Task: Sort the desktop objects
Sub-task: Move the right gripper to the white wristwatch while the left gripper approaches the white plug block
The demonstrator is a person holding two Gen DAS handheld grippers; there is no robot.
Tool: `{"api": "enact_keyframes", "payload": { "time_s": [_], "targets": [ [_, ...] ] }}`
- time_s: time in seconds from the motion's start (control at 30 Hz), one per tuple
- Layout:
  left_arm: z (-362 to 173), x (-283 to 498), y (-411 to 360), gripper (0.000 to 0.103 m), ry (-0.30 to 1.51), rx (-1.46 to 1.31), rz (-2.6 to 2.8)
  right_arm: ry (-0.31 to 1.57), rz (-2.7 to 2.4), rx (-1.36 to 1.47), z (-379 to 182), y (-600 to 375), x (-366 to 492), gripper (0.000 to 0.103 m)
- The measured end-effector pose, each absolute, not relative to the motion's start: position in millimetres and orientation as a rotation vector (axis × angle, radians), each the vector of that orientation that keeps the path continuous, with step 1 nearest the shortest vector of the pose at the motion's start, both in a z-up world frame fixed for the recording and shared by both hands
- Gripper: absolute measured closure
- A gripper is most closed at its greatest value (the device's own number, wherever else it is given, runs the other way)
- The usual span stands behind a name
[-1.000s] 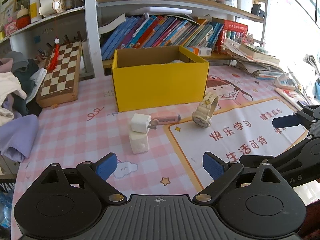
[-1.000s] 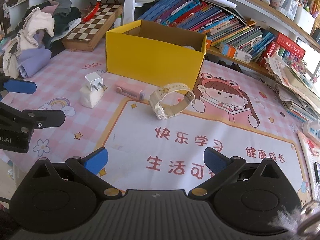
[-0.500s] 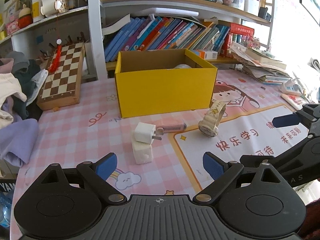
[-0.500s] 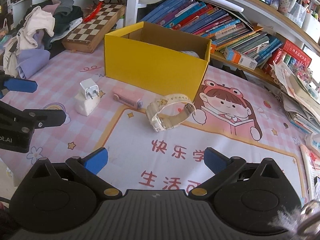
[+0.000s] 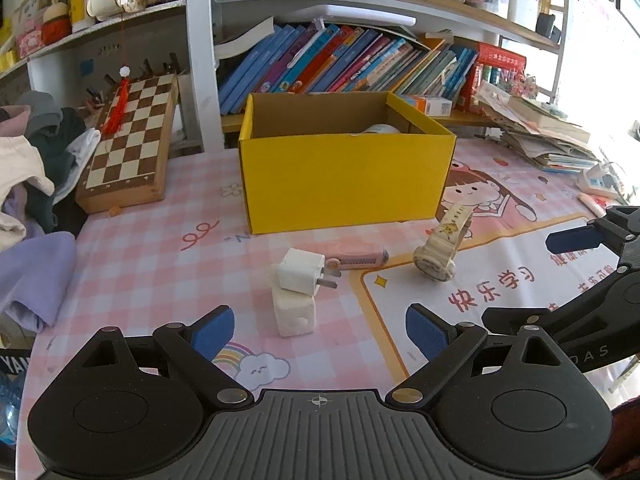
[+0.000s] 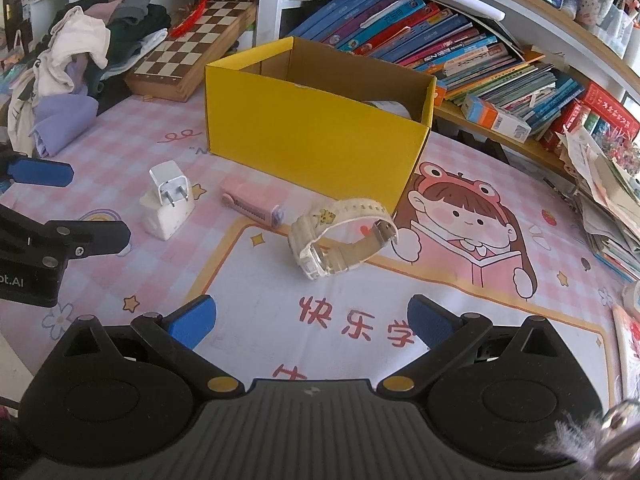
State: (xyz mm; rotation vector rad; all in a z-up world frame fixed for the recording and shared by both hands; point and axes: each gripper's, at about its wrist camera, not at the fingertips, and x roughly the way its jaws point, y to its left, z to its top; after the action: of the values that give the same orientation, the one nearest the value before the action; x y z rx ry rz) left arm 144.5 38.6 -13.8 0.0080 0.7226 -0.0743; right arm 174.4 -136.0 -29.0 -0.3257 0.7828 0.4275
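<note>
An open yellow box (image 5: 344,184) stands on the pink checked mat, also in the right wrist view (image 6: 312,128), with something white inside. In front of it a white plug charger (image 5: 300,271) rests on a white block (image 5: 294,314); both show in the right wrist view, the charger (image 6: 170,182) on the block (image 6: 170,216). A pink oblong item (image 5: 356,258) and a cream watch (image 5: 440,250) lie beside them; the watch (image 6: 340,240) lies just ahead of my right gripper (image 6: 312,322). My left gripper (image 5: 320,330) is open, just short of the block. Both are empty.
A chessboard (image 5: 128,140) leans at the back left beside a heap of clothes (image 5: 28,184). Bookshelves (image 5: 352,64) run behind the box. Stacked papers and books (image 6: 608,196) lie at the right. A printed desk mat (image 6: 360,320) covers the near table.
Both grippers have moved forward toward the box; the charger, block and watch appear larger and nearer. Jaws stay open. Nothing on the table has moved.
</note>
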Motion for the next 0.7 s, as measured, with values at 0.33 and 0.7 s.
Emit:
{"api": "enact_keyframes", "payload": {
  "time_s": [0.33,0.7],
  "targets": [
    [-16,158,31,0.009,0.722,0.02,-0.081,0.785,0.445,-0.314,-30,-141,194,0.005],
    [-28,178,30,0.01,0.765,0.023,-0.037,0.827,0.467,-0.307,-42,-145,219,0.006]
  ]
}}
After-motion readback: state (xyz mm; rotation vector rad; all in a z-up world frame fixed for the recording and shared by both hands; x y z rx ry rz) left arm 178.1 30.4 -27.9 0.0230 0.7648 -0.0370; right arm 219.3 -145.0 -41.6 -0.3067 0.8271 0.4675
